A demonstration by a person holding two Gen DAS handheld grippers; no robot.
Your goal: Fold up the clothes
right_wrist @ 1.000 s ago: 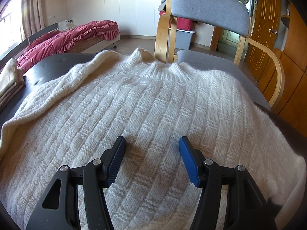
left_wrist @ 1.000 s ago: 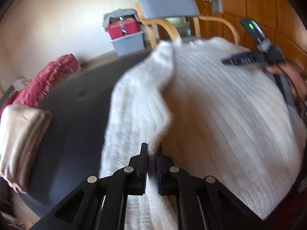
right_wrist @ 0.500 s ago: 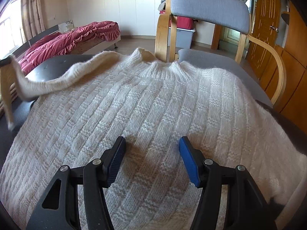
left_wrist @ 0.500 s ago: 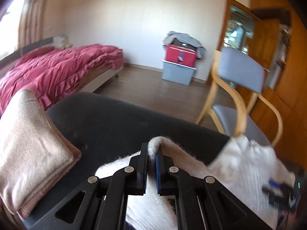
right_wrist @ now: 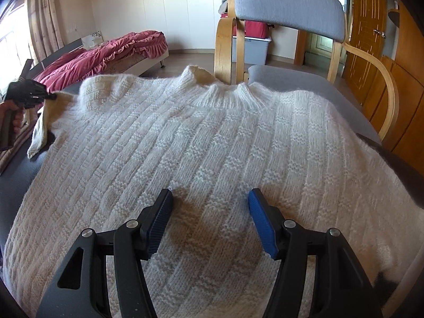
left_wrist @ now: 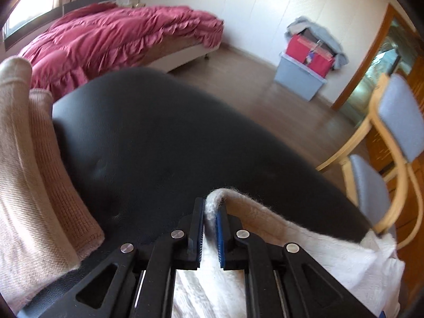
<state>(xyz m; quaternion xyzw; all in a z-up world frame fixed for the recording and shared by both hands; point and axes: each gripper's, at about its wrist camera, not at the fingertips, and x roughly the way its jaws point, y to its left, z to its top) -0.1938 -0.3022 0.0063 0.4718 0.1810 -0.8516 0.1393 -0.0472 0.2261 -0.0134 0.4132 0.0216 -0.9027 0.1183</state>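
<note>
Left gripper (left_wrist: 210, 228) jaws opening, seemingly around cloth; right gripper (right_wrist: 209, 221) agape

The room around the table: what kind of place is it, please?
Most likely a bedroom in a home. A bed with a red ruffled cover stands by the window, a storage box heaped with clothes sits on the wooden floor, and a cushioned wooden armchair stands near the door.

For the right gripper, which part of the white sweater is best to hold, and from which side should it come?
Probably the sweater's right edge, approached from the right side. The middle under the right gripper lies flat, with no fold to pinch, whereas the edge is free on the dark surface.
</note>
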